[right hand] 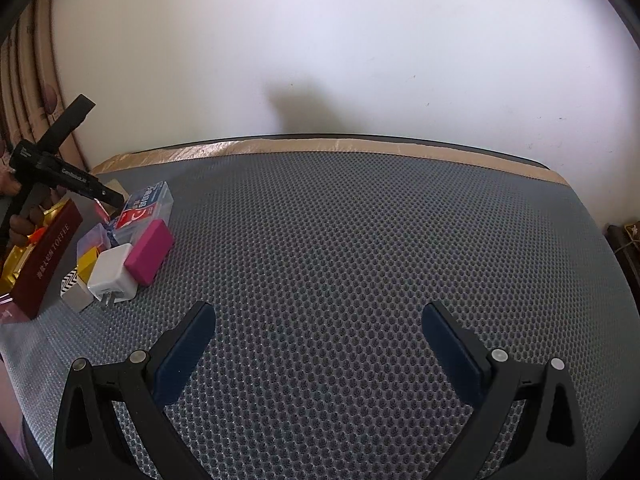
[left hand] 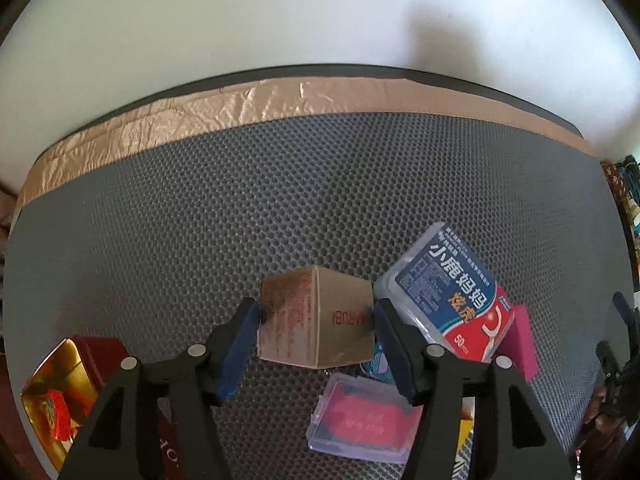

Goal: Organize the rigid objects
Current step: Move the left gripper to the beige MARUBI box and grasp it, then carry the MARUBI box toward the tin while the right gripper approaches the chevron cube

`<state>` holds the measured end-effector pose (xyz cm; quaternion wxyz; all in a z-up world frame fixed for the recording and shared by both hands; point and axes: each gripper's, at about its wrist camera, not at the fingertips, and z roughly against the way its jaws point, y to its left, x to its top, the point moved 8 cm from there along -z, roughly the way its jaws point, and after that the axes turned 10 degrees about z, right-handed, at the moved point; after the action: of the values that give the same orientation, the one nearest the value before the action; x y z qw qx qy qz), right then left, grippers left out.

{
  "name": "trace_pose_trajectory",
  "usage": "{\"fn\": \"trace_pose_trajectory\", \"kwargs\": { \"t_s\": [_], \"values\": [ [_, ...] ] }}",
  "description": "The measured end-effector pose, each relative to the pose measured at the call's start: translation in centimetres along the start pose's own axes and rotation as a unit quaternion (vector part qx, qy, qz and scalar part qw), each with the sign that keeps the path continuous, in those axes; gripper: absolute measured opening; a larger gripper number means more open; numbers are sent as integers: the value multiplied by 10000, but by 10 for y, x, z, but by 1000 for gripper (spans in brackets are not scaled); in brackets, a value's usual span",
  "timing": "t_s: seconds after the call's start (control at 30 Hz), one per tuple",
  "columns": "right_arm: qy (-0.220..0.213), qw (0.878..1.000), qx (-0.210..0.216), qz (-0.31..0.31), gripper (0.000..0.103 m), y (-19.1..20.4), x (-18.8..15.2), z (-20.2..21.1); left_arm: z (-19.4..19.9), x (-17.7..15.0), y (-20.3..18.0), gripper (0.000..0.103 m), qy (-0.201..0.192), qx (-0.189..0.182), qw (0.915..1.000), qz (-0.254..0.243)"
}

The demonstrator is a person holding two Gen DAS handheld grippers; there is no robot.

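We count one grey honeycomb mat (right hand: 360, 240) as the worktop, with one tan tape strip (left hand: 280, 100) along its far edge against a white wall (right hand: 360, 40).

Left gripper (left hand: 316, 314): its jaws flank one brown cardboard box (left hand: 316, 320), which sits tilted between the two blue pads (left hand: 240, 344). The pad tips stand right at the box's sides; we cannot tell whether they press on it. The box is just beside the cluster of items, toward the mat's left edge as seen from the right wrist.

Right gripper (right hand: 320, 324): released, jaws wide apart, nothing between them, over bare mat near the front edge and well apart from the cluster.

Items in the cluster, counted:
- one floss-pick case (left hand: 448, 292), clear with a blue and red label, touching the cardboard box's right side
- one clear flat case (left hand: 360, 416) with a red insert, just in front of the cardboard box
- one magenta block (right hand: 149, 252)
- one white plug adapter (right hand: 112, 274), prongs toward the front edge, touching the magenta block
- one yellow box (right hand: 89, 262)
- one zigzag-patterned box (right hand: 74, 290)
- one dark red toffee tin (right hand: 48, 260), open, gold inside, at the left edge; one orange-red item (left hand: 60, 412) lies in it

One hand (right hand: 20, 224) is partly visible beside the tin.
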<state>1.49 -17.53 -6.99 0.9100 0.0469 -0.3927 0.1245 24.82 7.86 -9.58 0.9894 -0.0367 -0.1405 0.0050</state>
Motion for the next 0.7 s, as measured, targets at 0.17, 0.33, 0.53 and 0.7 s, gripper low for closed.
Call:
{"fn": "trace_pose_trajectory", "kwargs": {
  "t_s": [0.17,0.33,0.53,0.7],
  "values": [
    [25,10000,-28,-11,103,-1,1,-3,-19,-11,8,49,292,-109,9992,254],
    [44,10000,-42,-43,103,-2,1,-5,5,-11,13,48,-291,-378,9972,583],
    [149,9999,-46,-35,103,-2,0,-9,70,-29,13,48,-941,-667,9875,1075],
    [334,9993,155,111,103,7,1,-20,113,-78,-3,49,-1007,-969,9842,1084]
  ]
}}
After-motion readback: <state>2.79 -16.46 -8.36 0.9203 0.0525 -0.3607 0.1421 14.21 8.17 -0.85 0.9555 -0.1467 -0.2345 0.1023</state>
